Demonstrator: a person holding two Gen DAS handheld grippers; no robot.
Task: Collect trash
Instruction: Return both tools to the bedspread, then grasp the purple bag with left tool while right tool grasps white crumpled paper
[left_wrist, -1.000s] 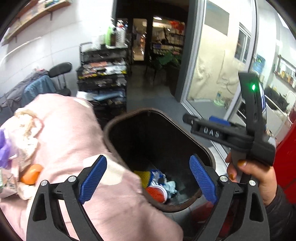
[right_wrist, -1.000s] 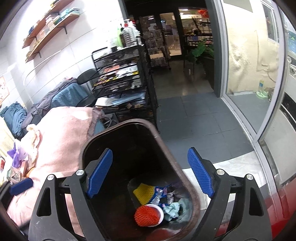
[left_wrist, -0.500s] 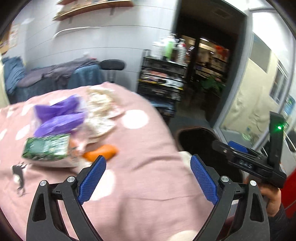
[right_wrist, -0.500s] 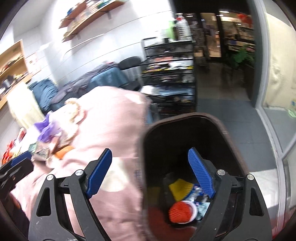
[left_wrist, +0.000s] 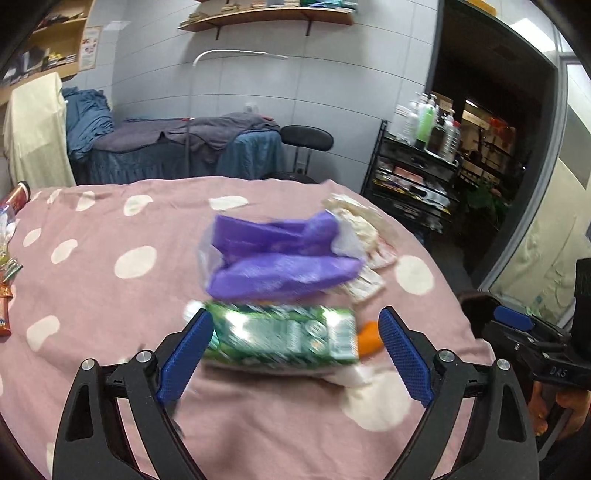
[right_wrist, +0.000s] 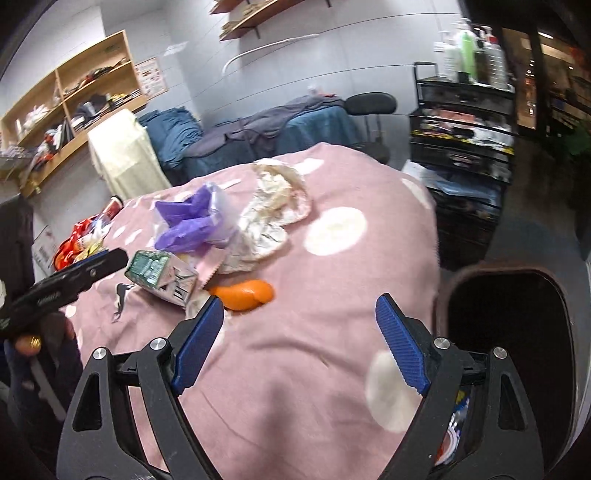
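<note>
A pile of trash lies on the pink spotted blanket: a green carton, a purple plastic bag, crumpled white wrappers and an orange peel. My left gripper is open and empty, its jaws either side of the green carton, just short of it. My right gripper is open and empty over the blanket, near the orange peel. The green carton, purple bag and wrappers lie beyond it. The dark trash bin stands at the right, with trash inside.
More snack packets lie at the blanket's far left. A black wire cart with bottles stands behind the bin. A massage bed with blue and grey cloths is at the back, and a glass partition at the right.
Both grippers have swung left from over the bin to the blanket. The left one has closed in on the green carton. Both stay open and empty.
</note>
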